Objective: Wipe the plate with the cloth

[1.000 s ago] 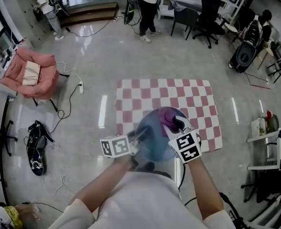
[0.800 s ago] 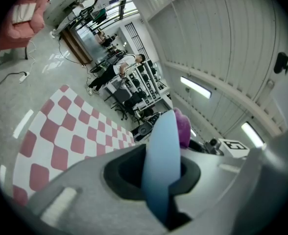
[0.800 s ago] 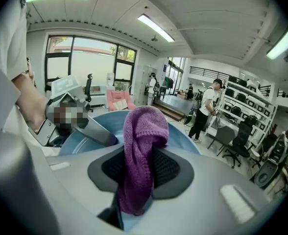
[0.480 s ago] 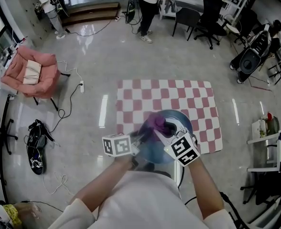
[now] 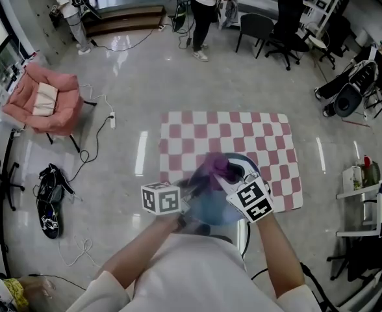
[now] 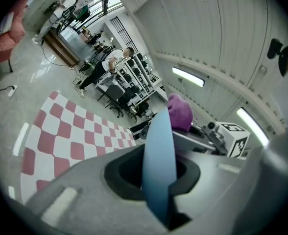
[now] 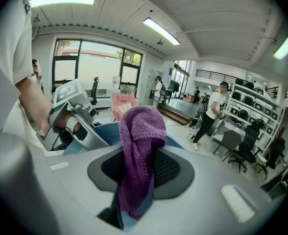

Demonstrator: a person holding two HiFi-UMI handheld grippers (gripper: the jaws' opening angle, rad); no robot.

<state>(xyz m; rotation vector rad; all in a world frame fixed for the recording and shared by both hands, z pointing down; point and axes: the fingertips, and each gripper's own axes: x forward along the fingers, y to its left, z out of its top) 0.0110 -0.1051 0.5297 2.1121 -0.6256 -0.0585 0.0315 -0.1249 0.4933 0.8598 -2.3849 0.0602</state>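
A blue plate [image 5: 212,203] hangs in the air in front of the person, above the checkered mat. My left gripper [image 5: 186,192] is shut on its left rim; in the left gripper view the plate [image 6: 158,160] stands edge-on between the jaws. My right gripper [image 5: 229,174] is shut on a purple knitted cloth [image 5: 213,165] and presses it on the plate's upper part. In the right gripper view the cloth [image 7: 140,155] hangs from the jaws, with the plate [image 7: 92,133] behind it and the left gripper [image 7: 78,119] at the left.
A red-and-white checkered mat [image 5: 227,149] lies on the glossy floor below. A pink armchair [image 5: 40,103] stands at the left, a black bag [image 5: 48,197] below it. Office chairs [image 5: 269,25] and people [image 5: 203,8] are at the far side, a shelf cart [image 5: 366,194] at the right.
The right gripper has carried the cloth from the plate's upper right toward its upper left across the plate's face. The left gripper has stayed where it was, shut on the rim.
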